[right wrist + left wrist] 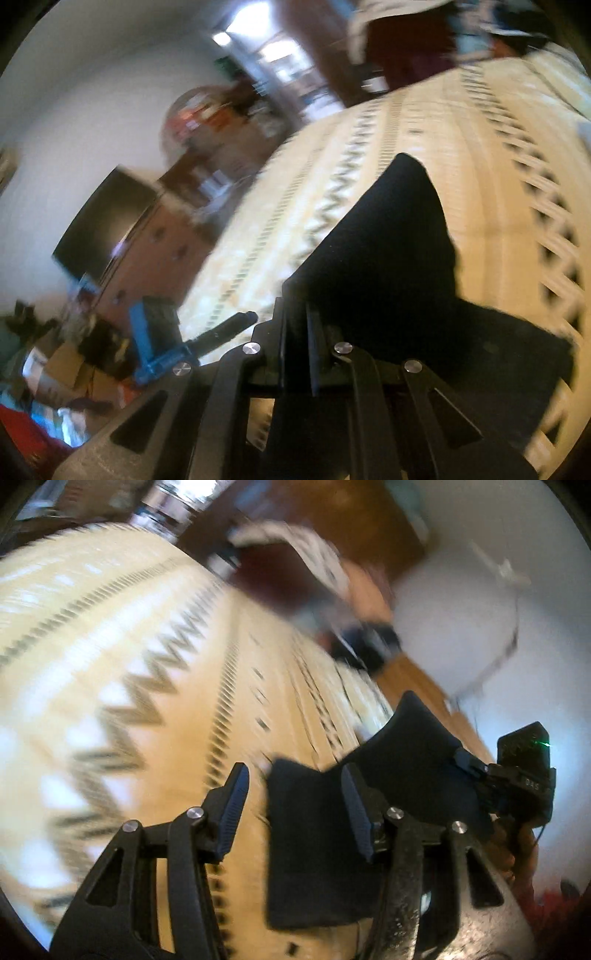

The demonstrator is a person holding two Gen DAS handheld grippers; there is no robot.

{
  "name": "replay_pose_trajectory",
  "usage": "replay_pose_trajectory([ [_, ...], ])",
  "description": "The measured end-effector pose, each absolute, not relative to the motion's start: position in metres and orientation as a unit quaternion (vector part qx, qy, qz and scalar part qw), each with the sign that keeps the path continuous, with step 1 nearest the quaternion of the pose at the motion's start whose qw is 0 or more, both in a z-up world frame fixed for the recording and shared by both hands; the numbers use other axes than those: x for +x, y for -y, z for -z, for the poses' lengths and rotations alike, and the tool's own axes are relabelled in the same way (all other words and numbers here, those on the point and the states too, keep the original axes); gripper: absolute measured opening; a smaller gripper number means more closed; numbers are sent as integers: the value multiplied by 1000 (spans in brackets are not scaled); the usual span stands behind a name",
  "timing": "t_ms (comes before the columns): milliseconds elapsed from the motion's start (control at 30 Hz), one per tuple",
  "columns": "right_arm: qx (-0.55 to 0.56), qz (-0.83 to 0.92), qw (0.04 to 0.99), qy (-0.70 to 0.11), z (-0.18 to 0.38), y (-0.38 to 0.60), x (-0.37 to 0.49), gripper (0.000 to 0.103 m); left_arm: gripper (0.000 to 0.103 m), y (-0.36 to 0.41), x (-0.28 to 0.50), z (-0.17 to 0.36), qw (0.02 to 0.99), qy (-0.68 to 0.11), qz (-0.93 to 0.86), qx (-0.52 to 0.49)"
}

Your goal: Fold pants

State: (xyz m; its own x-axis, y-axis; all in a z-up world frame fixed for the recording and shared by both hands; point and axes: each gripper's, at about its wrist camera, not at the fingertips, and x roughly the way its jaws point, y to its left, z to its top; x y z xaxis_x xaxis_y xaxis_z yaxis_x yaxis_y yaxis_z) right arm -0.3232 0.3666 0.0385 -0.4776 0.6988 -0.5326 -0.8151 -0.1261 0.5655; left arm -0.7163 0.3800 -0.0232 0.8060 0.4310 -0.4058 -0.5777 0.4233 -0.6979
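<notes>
The pants are dark navy and lie partly folded on a cream patterned bedspread. My left gripper is open and empty, its fingers straddling the left edge of the pants. In the left wrist view the right gripper shows at the far right, at the cloth's raised end. In the right wrist view my right gripper is shut on the pants, which stretch away from its jaws and rise off the bedspread. Both views are motion-blurred.
A wooden dresser with a dark screen stands beside the bed. A blue and black object sits by the bed edge. A white wall and a brown door lie beyond the bed.
</notes>
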Motion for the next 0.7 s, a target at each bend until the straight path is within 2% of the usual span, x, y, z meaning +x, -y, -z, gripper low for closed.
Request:
replay_pose_trajectory([
  [100,-91,-777,471,-408,-57,-411,-380,13,56,-382,-760,18,827,-52,-341,-444],
  [233,-96,-804,439,-389,-70,-438,-430,12,60,-383,-775,18,822,-44,-357,-442],
  [267,-87,-806,440,-387,-71,-435,-426,8,60,-382,-771,18,824,-48,-353,-441],
  [333,-63,-802,447,-391,-68,-422,-405,1,61,-382,-759,18,829,-55,-343,-437],
  [500,3,-730,525,-437,-21,-346,-271,1,66,-382,-711,27,846,-98,-305,-425],
  [700,-65,-671,572,-467,37,-284,-227,11,68,-387,-721,31,833,-103,-328,-434],
])
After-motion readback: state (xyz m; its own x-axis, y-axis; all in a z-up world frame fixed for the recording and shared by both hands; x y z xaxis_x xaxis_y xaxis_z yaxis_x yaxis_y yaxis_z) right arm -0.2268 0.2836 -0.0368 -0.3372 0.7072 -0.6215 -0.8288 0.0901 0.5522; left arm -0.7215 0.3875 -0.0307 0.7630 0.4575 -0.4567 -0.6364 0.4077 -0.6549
